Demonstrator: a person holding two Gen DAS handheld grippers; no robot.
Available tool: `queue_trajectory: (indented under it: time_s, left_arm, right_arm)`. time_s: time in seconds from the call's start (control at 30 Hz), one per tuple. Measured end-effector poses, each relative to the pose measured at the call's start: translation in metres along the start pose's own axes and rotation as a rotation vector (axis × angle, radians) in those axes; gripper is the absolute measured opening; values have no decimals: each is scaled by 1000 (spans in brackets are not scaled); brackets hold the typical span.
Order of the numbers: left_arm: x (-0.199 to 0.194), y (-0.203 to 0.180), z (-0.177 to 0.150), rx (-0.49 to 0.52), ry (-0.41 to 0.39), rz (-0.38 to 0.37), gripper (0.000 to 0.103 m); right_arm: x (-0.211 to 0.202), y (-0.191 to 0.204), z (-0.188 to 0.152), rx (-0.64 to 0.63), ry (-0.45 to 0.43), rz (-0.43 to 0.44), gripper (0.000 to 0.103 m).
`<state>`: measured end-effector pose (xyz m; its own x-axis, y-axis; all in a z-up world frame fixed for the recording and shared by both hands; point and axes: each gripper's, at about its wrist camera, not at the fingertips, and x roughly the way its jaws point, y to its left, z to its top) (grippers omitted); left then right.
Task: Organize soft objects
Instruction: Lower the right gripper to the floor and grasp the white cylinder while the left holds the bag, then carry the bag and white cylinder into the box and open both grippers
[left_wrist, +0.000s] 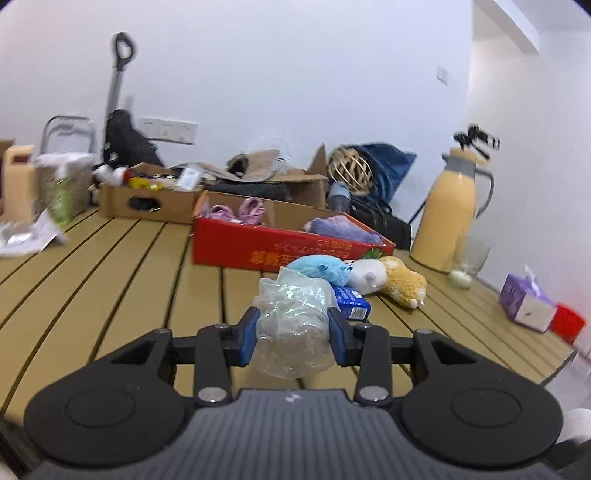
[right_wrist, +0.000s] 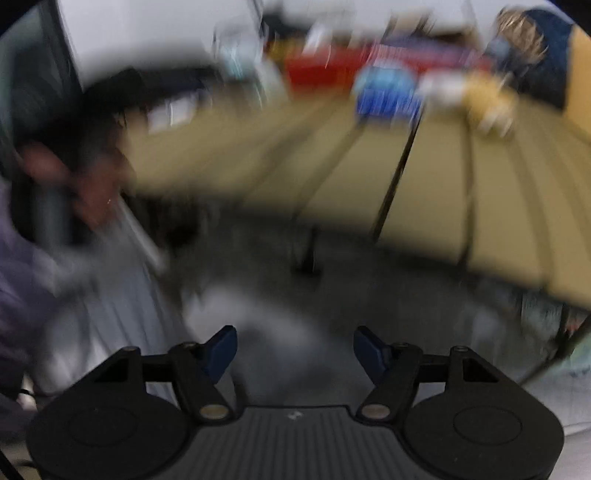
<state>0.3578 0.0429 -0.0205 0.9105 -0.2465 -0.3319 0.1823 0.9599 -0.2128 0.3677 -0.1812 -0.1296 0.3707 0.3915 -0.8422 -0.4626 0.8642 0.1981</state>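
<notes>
Left gripper (left_wrist: 291, 328) clamped on crumpled clear plastic bag (left_wrist: 291, 321), held above slatted table (left_wrist: 110, 280). Right gripper (right_wrist: 295, 349) apart, empty — off the near edge. Purple plush items already in red box (left_wrist: 258, 251); blue plush (left_wrist: 321, 269) and white-and-yellow plush (left_wrist: 388, 282) left outside, just before it — roughly midway.

Home room, lived-in: slatted table (left_wrist: 110, 266) cluttered with cardboard boxes (left_wrist: 147, 199), thermos jug (left_wrist: 448, 218), tissue pack (left_wrist: 526, 304), plush toys (left_wrist: 388, 277); vacuum (left_wrist: 120, 110) parked at white wall
</notes>
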Motion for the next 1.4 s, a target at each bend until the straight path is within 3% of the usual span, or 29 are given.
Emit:
queue_trajectory:
  time_s: [0.1, 0.23, 0.47, 0.57, 0.63, 0.8, 0.97, 1.13, 1.27, 1.4]
  left_arm:
    - [-23, 17, -9, -40, -21, 16, 39]
    - [-37, 41, -13, -95, -59, -1, 40]
    - [-24, 58, -19, -136, -54, -80, 40]
    - [-22, 62, -21, -156, -52, -104, 41]
    - [-21, 62, -22, -163, -54, -114, 41]
    - [-17, 65, -25, -196, -39, -126, 41]
    - [-16, 60, -25, -178, -39, -131, 41]
    - [-16, 59, -24, -170, -40, -131, 41]
    - [-18, 55, -22, -150, -55, -137, 40]
    - [-28, 51, -17, -137, -87, -114, 40]
  right_arm:
    - [67, -4, 1, -46, 194, -33, 66]
    - [167, -16, -8, -26, 491, 8, 63]
    - [313, -38, -65, 17, 734, -79, 59]
    - [353, -44, -90, -2, 826, -144, 54]
    - [364, -47, -101, 40, 859, -123, 53]
    - [366, -46, -101, 36, 851, -164, 54]
    - [361, -43, -109, -10, 840, -244, 30]
    - [341, -33, -95, -67, 808, -276, 24]
    - [277, -1, -42, -177, 666, -256, 24]
    - [164, 41, 22, -243, 438, -216, 25]
